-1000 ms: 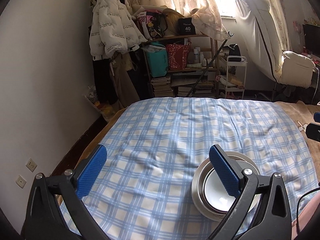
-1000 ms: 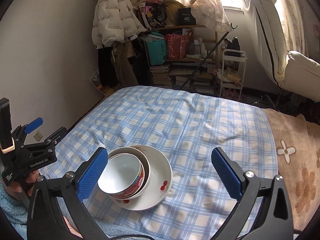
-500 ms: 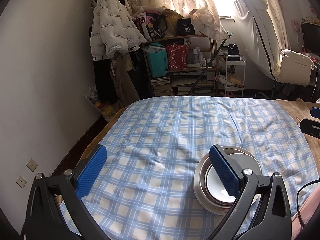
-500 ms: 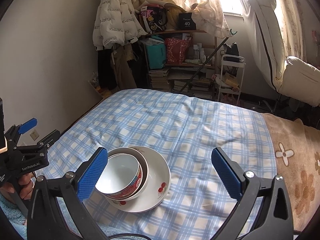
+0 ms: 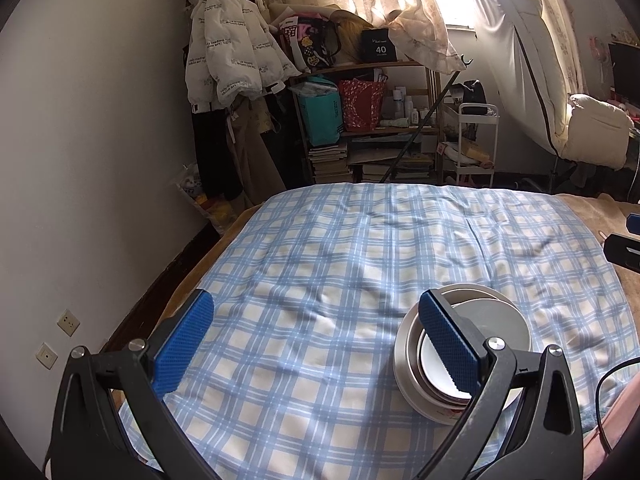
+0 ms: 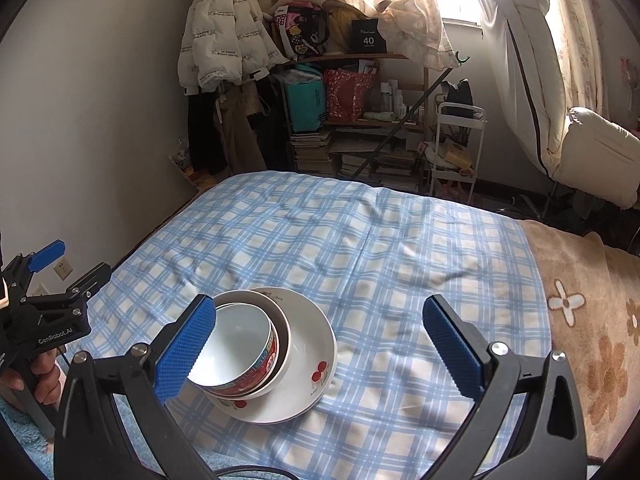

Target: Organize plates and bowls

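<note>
Cloth (image 6: 320,240): blue plaid, spread over the bed, carries the stack.
Plate (image 6: 308,360): white, cherry print, holds both bowls.
Outer bowl (image 6: 282,344): nested on the plate.
Inner bowl (image 6: 236,344): red-patterned, sits inside it.
Right gripper (image 6: 320,344): spread wide, empty, above the stack.
Left gripper (image 5: 316,344): spread wide, empty.

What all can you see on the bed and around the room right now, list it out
plate: 1, white with red cherries, on the cloth, under the bowls
bowls: 2 nested, inner red-banded, on the plate
checked cloth: 1, blue and white, over the bed
blanket: 1, tan with flowers, right of the cloth
puffer jacket: 1, white, hanging by the wall
shelf: 1, wooden, cluttered, beyond the bed
left gripper: open, empty
right gripper: open, empty
</note>
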{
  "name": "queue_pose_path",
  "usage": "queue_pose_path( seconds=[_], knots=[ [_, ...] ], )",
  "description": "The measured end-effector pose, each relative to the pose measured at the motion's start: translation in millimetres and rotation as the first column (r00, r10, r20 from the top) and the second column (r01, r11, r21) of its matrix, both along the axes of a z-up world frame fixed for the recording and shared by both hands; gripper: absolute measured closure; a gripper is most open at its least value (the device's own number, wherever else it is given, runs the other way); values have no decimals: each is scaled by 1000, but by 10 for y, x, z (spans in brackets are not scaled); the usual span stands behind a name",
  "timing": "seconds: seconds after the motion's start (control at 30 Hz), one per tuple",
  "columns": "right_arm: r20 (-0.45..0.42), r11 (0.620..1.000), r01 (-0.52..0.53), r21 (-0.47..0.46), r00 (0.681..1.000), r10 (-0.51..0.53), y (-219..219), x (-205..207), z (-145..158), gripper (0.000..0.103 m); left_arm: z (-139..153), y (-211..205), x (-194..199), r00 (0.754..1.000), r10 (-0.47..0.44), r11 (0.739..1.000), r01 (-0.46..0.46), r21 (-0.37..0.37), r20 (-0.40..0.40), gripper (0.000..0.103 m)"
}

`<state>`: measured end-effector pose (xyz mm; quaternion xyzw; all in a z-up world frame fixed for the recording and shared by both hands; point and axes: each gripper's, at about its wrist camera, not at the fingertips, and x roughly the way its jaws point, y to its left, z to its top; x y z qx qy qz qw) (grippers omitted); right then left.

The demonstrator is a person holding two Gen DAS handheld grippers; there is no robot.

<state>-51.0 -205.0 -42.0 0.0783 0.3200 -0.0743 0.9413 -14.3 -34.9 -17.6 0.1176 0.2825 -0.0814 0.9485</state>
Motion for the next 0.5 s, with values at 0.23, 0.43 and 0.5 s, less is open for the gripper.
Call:
queue_pose_path(
  seconds=[0.23, 0.43, 0.5],
  knots=[
    [-2, 1000, 2, 8, 1000, -2, -23, 9, -6, 0, -7, 21, 5, 1000, 23, 1000, -23, 5, 7, 2],
    [-4, 1000, 4, 9, 1000, -4, -15, 14, -7, 0, 4, 45, 3, 999, 44, 999, -44, 6, 17, 2],
    [-2, 1000, 3, 9, 1000, -3, -19, 13, -8, 0, 6, 50, 6, 999, 48, 999, -48, 6, 16, 2]
  ],
)
